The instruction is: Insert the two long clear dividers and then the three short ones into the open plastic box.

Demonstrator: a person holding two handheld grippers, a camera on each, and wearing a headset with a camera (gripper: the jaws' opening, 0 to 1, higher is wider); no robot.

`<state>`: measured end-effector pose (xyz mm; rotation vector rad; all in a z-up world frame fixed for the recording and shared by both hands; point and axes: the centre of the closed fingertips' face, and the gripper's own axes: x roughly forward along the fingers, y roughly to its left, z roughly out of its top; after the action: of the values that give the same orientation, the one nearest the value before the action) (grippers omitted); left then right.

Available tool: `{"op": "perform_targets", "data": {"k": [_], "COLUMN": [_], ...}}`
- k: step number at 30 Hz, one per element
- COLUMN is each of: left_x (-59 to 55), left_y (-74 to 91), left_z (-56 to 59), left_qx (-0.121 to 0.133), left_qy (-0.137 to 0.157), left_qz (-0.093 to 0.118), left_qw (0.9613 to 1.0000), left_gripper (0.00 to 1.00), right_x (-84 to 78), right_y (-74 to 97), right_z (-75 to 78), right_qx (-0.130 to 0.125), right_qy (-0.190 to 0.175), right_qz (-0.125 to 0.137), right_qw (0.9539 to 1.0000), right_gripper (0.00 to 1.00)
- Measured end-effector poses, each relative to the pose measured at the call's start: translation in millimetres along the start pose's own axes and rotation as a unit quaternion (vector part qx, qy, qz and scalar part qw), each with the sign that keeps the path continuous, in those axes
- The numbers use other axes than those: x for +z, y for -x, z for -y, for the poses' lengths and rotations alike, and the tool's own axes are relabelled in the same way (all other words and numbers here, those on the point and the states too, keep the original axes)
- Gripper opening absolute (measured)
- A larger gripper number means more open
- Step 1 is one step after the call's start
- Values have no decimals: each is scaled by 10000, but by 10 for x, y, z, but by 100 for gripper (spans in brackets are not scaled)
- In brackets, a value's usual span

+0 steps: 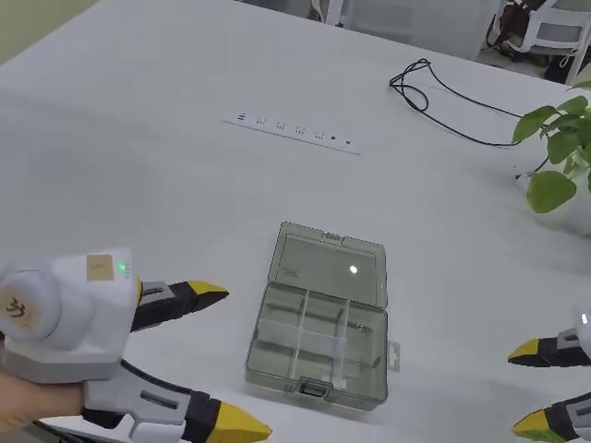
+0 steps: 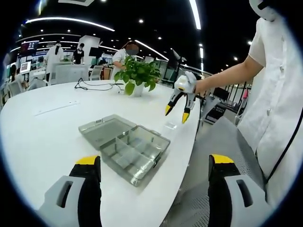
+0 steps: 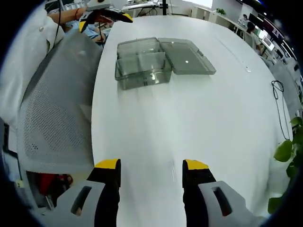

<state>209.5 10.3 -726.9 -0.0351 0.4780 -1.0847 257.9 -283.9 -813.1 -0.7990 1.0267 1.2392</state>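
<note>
Clear plastic box (image 1: 319, 337) sits open near the front edge of the tabletop (image 1: 138, 138), dividers (image 1: 314, 328) seemingly inside; I judge them light, slippery, best pinched at the top edge; my left gripper (image 1: 242, 362) and right gripper (image 1: 515, 389) gape empty.

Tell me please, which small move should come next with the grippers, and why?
Probably bring the right gripper toward the small clear piece lying on the table beside the open box. It may be a short divider not yet inserted, though that is hard to tell. It and the left gripper are open and empty, and dividers already stand in the box.
</note>
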Motion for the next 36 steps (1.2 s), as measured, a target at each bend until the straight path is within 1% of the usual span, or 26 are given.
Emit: {"op": "perform_targets", "data": {"k": [3,10,13,15,17,20,23,24,26,31,34,36], "left_x": [3,4,0,3,14,3,-8,-11,-10,-16,-15,-15], "left_y": [0,0,-6,-7,-8,-8,-8,-8,-6,-13,-18,-20], "left_z": [-5,-12,-12,-14,-15,-17,-13,-13,-16,-8,-6,-7], "left_qx": [8,31,34,39,38,36,19,19,24,14,3,3], "left_qy": [5,31,37,46,40,44,46,60,57,64,59,68], "left_qz": [-2,-13,-35,-32,-10,-35,-55,-61,-50,-46,-40,-38], "left_qw": [10000,10000,10000,10000,10000,10000,10000,10000,10000,10000,10000,10000], "left_gripper": [96,96,96,96,96,96,96,96,96,95,95,95], "right_x": [-96,-222,-298,-338,-357,-370,-420,-412,-410,-422,-418,-415], "right_y": [-52,-177,-225,-242,-254,-274,-301,-294,-297,-307,-300,-299], "right_z": [30,54,83,97,107,108,111,131,143,151,146,134], "right_qx": [-1,76,69,68,66,85,73,28,10,-124,-128,-123], "right_qy": [75,122,257,282,278,315,422,469,381,569,583,606], "right_qz": [-151,-324,-488,-582,-620,-654,-797,-780,-760,-830,-851,-842], "right_qw": [9999,9994,9985,9979,9977,9973,9959,9958,9964,9948,9946,9945], "right_gripper": [53,52,50,50,49,47,45,44,43,41,40,38]}}
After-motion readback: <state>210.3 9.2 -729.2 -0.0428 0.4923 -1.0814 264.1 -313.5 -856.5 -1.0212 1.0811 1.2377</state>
